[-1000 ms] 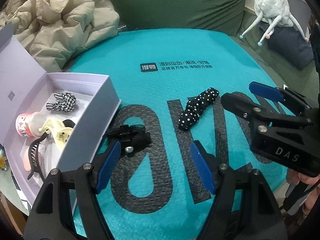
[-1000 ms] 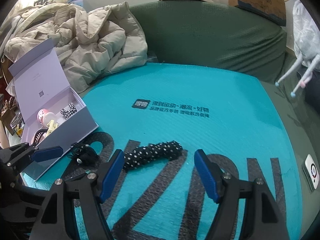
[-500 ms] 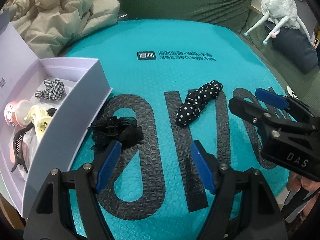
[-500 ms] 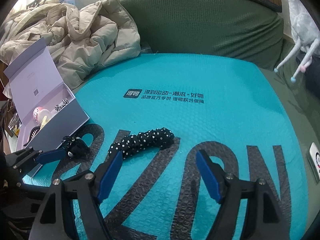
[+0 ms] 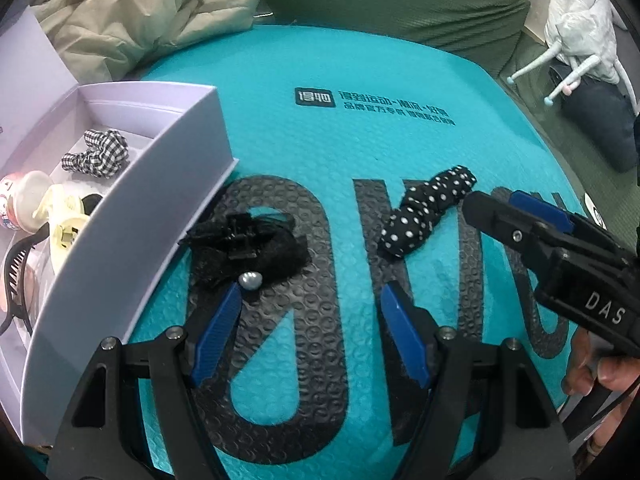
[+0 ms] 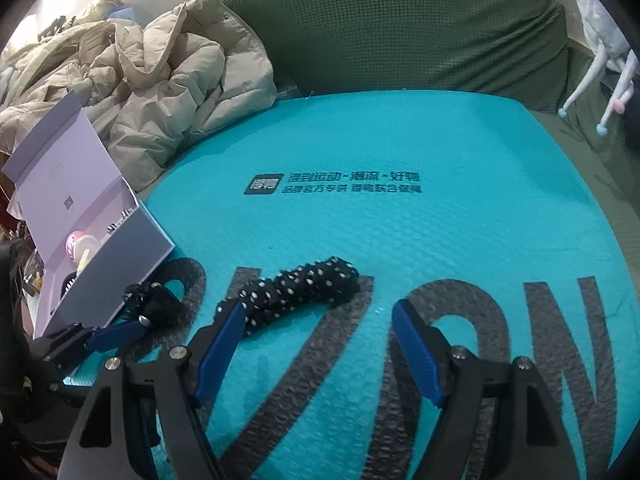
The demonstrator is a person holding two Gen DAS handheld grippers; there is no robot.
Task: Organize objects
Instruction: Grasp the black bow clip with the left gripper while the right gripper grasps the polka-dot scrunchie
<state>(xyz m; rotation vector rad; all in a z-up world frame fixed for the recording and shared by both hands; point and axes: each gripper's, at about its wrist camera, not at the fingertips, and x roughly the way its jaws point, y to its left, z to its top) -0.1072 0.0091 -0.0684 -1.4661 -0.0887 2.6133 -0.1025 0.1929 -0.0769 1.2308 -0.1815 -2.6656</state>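
Observation:
A black lace hair clip with a pearl (image 5: 248, 248) lies on the teal mat (image 5: 360, 152) beside the open lavender box (image 5: 132, 248). My left gripper (image 5: 310, 320) hovers open just short of it, its left fingertip (image 5: 234, 298) right at the pearl, nothing between the pads. A black polka-dot scrunchie (image 6: 304, 288) lies mid-mat. My right gripper (image 6: 318, 332) is open near it, its left pad at the scrunchie's near end. In the left wrist view the right gripper (image 5: 504, 204) reaches in from the right beside the scrunchie (image 5: 428, 212). The clip (image 6: 156, 304) also shows in the right wrist view.
The box holds a checkered scrunchie (image 5: 96, 152), a pink cup (image 5: 20, 200), a yellow claw clip (image 5: 64, 224) and a black comb band (image 5: 16, 276). A beige padded jacket (image 6: 160, 92) and a green sofa back (image 6: 400, 40) border the mat. A plush toy (image 5: 580, 36) lies at the far right.
Both grippers have come down and in toward the mat. The black clip now sits at the left gripper's left fingertip, and the scrunchie lies closer to the right gripper's left pad.

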